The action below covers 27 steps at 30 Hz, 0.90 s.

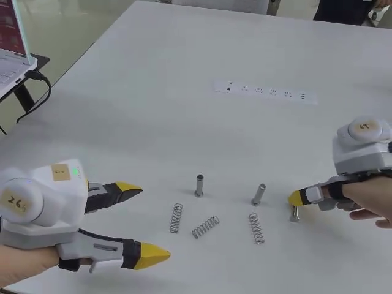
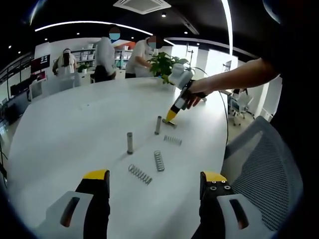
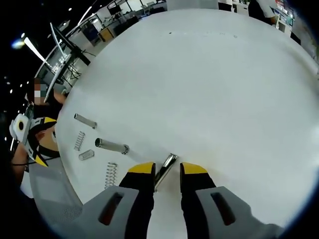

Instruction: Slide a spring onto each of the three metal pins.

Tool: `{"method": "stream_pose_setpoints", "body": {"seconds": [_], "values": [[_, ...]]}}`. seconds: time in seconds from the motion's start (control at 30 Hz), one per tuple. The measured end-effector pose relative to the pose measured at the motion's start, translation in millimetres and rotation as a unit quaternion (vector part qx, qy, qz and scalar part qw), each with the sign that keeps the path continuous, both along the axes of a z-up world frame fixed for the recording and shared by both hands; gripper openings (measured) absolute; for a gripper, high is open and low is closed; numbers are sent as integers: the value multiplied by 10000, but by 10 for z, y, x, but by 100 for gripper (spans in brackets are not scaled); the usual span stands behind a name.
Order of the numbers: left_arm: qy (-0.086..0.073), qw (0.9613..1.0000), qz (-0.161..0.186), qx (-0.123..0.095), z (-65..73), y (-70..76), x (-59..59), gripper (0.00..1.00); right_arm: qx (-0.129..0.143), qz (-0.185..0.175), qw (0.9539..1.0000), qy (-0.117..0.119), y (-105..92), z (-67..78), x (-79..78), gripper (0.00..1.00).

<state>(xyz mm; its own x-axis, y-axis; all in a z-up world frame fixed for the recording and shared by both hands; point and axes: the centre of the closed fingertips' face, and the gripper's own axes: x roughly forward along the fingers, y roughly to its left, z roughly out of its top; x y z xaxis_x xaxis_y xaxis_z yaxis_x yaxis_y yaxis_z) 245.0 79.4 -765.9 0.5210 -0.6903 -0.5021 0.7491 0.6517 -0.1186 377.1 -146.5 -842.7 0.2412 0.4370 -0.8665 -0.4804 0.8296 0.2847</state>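
Our marker here is the middle pin (image 1: 258,194), standing upright on the white table (image 1: 153,92). Just to its right, the right gripper (image 3: 168,168) is down at the tabletop, jaws drawn in to a narrow gap, and the third pin (image 3: 166,170) sits right between the yellow tips. We can't tell whether either tip actually touches it.

Well left of the middle pin and nearer to us, the left gripper (image 1: 146,220) hovers with its jaws spread wide and nothing in them.

To the left of the middle pin stands the first pin (image 1: 199,185), upright too. All three springs lie loose on the table on our side of the middle pin. One spring (image 1: 256,228) is just in front of it, a second spring (image 1: 205,226) is off to its left, and a third spring (image 1: 176,218) lies farther left again, near the open left jaws.
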Motion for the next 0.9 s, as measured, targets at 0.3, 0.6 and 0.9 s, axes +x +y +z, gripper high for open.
{"method": "stream_pose_setpoints", "body": {"seconds": [0.3, 0.6, 0.9], "values": [[39, 10000, 0, -5, -25, -11, -2, 70, -305, 138, 9994, 47, -51, -70, 80, 13], [62, 10000, -1, 4, -41, -10, -2, 70, -397, 262, 9988, 61, -48, -82, 65, 11], [57, 10000, -24, 11, -35, -19, 13, 70, -526, 423, 9977, 50, -38, -95, 26, 9]]}}
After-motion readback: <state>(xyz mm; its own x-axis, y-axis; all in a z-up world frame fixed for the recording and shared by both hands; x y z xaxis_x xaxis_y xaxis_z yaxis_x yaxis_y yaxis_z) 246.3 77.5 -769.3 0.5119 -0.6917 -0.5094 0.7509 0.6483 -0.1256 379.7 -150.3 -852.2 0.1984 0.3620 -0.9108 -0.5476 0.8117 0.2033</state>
